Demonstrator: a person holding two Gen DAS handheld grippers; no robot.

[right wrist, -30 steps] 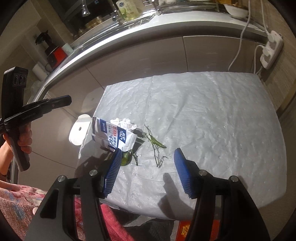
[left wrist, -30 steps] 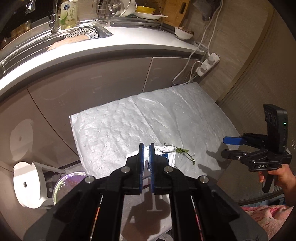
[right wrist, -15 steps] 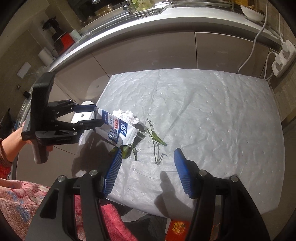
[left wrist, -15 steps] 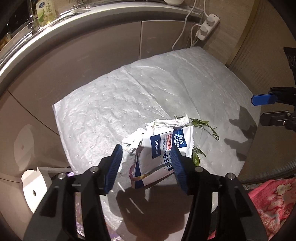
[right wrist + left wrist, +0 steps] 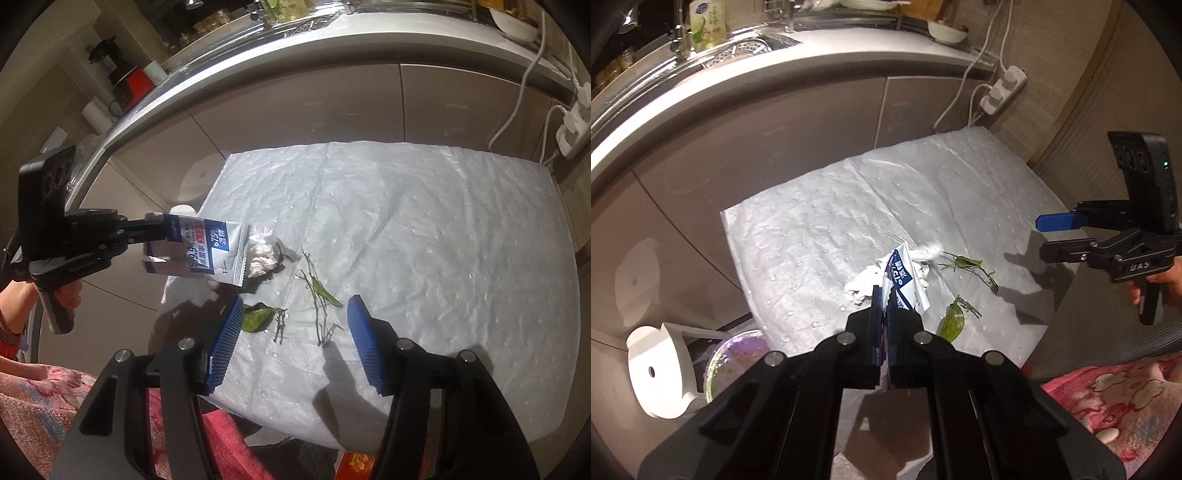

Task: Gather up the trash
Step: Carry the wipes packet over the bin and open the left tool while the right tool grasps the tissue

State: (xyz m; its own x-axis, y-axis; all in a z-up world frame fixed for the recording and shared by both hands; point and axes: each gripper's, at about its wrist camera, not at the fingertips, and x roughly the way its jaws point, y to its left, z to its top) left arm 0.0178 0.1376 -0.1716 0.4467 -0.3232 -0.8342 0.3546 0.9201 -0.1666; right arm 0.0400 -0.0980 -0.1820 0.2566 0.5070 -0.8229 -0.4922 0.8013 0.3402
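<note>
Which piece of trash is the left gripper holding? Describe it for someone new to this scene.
Look at the silver quilted mat below the kitchen counter. At its left edge, the left gripper is shut on a blue-and-white alcohol wipe packet, the only printed item beside crumpled white tissue.

Left gripper pinching wipe packet, crumpled tissue, leaf beside

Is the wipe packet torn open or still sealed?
Torn open. The wipe packet has a ragged, flapping end beside the left gripper whose fingers pinch it.
</note>
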